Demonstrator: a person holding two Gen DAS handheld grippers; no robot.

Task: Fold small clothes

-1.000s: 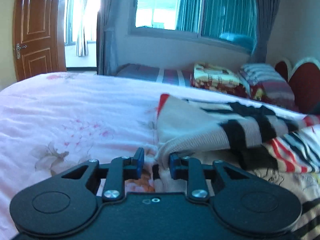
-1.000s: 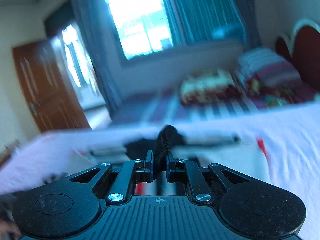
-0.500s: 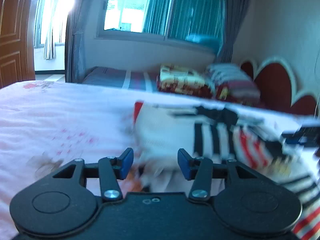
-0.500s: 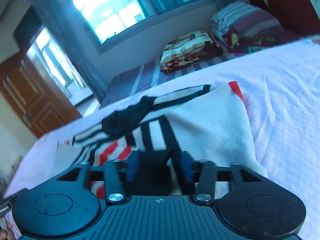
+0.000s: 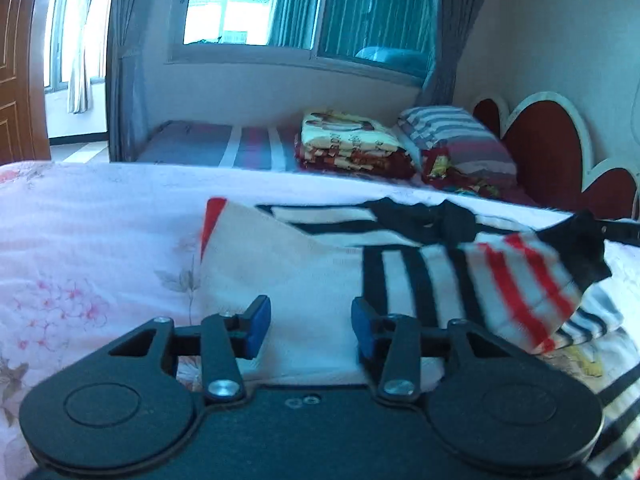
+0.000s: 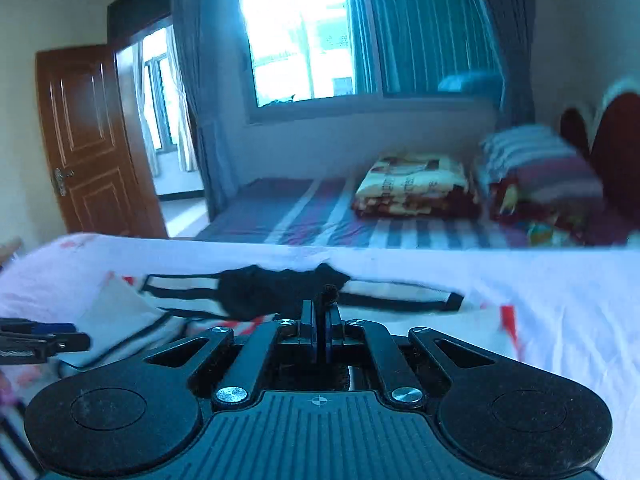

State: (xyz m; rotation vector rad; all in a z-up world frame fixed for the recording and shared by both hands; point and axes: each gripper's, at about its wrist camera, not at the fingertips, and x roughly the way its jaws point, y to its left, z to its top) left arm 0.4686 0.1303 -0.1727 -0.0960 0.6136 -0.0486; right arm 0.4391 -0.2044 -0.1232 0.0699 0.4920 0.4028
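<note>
Right wrist view: mid-fold, my right gripper pinches the striped sweater's black edge.
My left gripper gapes empty over its cream panel ahead on the bed; next I judge it needs laying flat.

Left wrist view: looked low across the bed toward the window, close over the striped garment.
Right wrist view: faced the same window, door at left.
Shared: garment, folded blanket, window wall.
</note>
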